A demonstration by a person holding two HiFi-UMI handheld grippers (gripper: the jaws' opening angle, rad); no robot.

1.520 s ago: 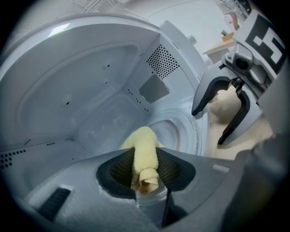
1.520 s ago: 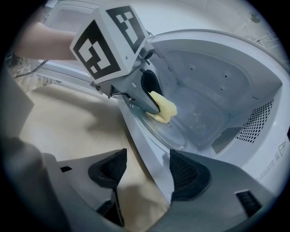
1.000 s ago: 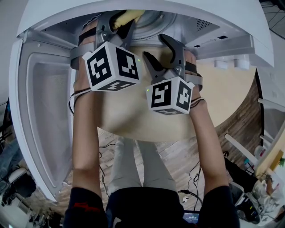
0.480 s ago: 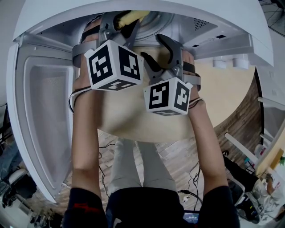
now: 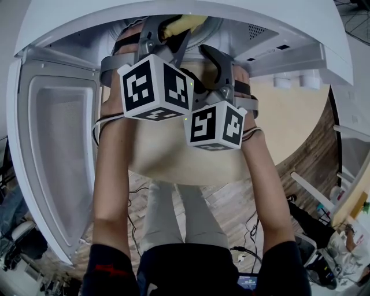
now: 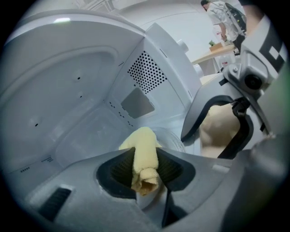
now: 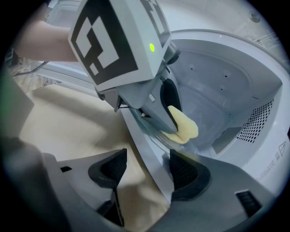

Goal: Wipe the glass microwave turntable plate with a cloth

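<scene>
Wooden floorboards and a pale round table fill the lower half of the head view. A white microwave stands open across the top, its door swung out at the left edge. Both forearms reach up into its mouth. The left gripper carries a yellow cloth at top centre. The right gripper sits just beside it, to the right and a little lower.

In the left gripper view, the jaws are pressed together on the rolled cloth, which pokes forward at lower centre. The glass plate shows only as a faint curved rim just behind it on the oven floor. The right gripper crosses the right side of the frame.

In the right gripper view, the jaws stand spread with nothing pinched. The oven's white front edge runs up between them. The cloth hangs at the plate's near rim at centre, though whether it touches the glass is unclear.

The wiping looks about to start or barely under way. To do it well, I would keep the pinch firm and lower the cloth until its soft end flattens on the glass. Then sweep slow arcs from rim to middle. The plate will likely turn or rock under pressure, so the free gripper could steady the near rim, clear of the walls.
</scene>
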